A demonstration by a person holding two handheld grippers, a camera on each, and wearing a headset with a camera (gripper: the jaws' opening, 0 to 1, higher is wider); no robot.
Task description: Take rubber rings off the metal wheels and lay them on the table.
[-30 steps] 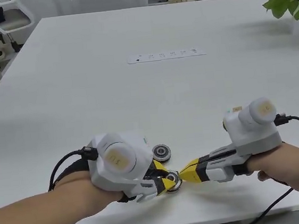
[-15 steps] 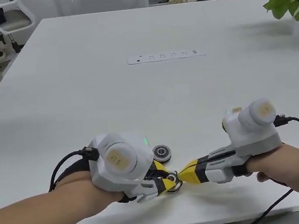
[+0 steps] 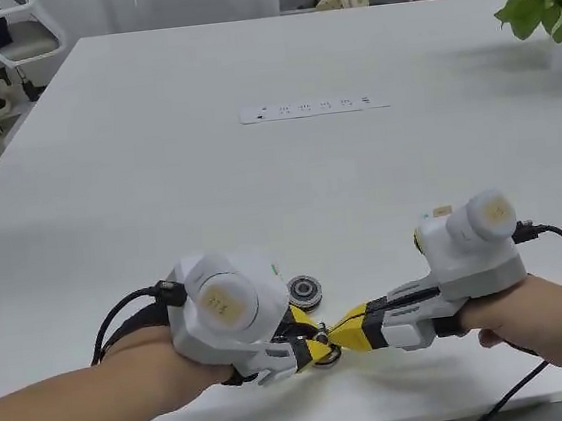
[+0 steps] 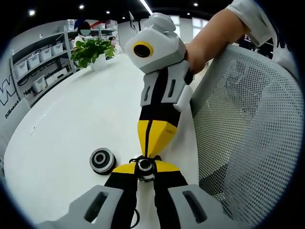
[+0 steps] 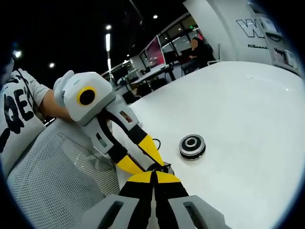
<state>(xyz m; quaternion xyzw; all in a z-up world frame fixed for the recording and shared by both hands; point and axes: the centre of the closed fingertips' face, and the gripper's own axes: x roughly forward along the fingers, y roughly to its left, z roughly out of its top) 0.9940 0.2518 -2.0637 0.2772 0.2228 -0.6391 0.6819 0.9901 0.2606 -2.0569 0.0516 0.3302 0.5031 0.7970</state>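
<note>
Matt white table [image 3: 259, 193]; wheel [image 3: 304, 288] shiny metal, rubber-rimmed.

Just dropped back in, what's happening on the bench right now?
A person is working with a gripper in each hand at the near edge of the white table. The left claw is shut on a small metal wheel. The right claw, jaws together, has its tip at that wheel's rim. Whether it has pinched the rubber ring is too small to tell. A second wheel, with its dark ring on, lies on the table beside them.
</note>
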